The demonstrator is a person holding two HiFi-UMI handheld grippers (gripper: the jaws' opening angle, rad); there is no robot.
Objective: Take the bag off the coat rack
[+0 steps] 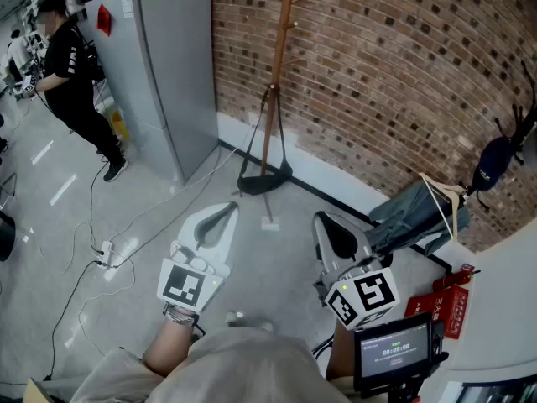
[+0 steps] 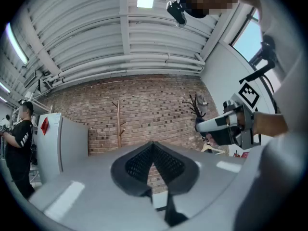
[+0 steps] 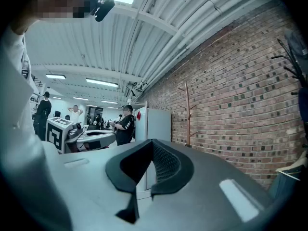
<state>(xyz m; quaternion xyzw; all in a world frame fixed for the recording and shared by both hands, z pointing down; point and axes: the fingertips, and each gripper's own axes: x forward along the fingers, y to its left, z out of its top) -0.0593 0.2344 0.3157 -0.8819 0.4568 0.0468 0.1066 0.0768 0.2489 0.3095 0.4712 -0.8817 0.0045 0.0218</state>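
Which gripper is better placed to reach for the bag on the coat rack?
Probably the left gripper: in the head view it looks nearer the bag, its shut jaws pointing toward it.

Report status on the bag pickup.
Left hand-held gripper, right hand-held gripper: shut, empty. Black bag hangs low on wooden coat rack. Cables on floor at left.

the bag [image 1: 264, 181] looks black; brown coat rack [image 1: 282, 49], red-brown wall [image 1: 403, 74] flecked dark, grey cabinet [image 1: 172, 74].
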